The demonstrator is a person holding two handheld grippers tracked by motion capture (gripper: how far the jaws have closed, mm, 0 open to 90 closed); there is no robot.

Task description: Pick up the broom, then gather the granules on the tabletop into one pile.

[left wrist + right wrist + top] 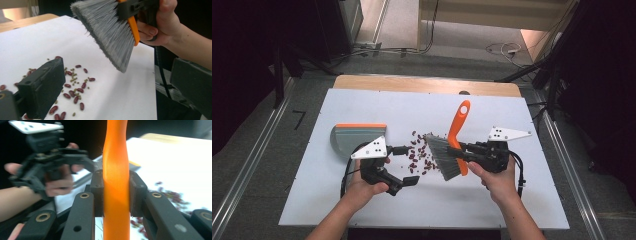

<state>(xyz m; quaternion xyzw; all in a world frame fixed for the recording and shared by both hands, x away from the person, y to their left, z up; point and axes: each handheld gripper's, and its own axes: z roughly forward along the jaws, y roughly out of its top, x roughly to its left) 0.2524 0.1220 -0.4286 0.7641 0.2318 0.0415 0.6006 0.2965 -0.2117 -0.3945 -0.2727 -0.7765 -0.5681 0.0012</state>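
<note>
Brush (452, 150): centre-right of the high view, orange handle slanting to the upper frame, grey bristles low and turned left toward the beans. Lifted clear of the table, bristle tips above the sheet, probably poised for a sweeping stroke. Handle clamped between the fingers of the right gripper (469, 152); in the right gripper view the handle (116, 182) stands upright mid-frame with a finger pad pressed on each side, so the grip is closed on the handle just above the brush head.

Beans (418, 155): red and small green ones, scattered at centre frame, directly left of the bristles and between the two grippers.

Left gripper (409, 181): lower left of centre, fingers spread wide, nothing between them; in the left gripper view the near finger (42, 90) hangs over the beans, the brush in the upper frame beyond.

Dustpan (357, 138): grey with orange rim, left of the beans, flat on the table, just behind the left gripper and untouched; likely placed to receive the sweep.

Table (362, 105): white sheet over a wooden top.
</note>
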